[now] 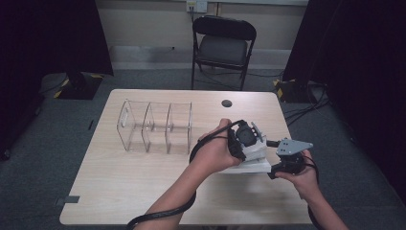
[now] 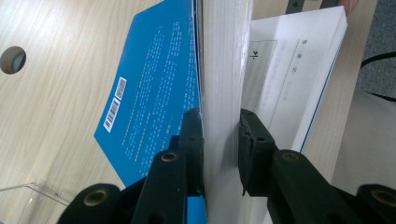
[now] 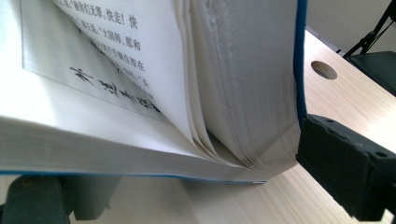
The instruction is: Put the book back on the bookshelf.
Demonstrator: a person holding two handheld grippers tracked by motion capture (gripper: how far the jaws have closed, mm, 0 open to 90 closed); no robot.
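Left gripper view: your left gripper (image 2: 220, 154) clamps the book's (image 2: 154, 98) raised pages upright; right gripper (image 3: 187, 196) straddles its spine, jaws apart.

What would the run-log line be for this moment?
left gripper: shut on raised pages | right gripper: open around book | organiser: untouched

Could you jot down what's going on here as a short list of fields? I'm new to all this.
Work in hand: an open book with a blue cover, on the wooden table
Left hand-held gripper: shut on a thick upright block of the book's pages
Right hand-held gripper: jaws wide, set at the book's lower edge; grip unclear
Nearby: clear acrylic organizer, apart from the book
Behind the table: black folding chair
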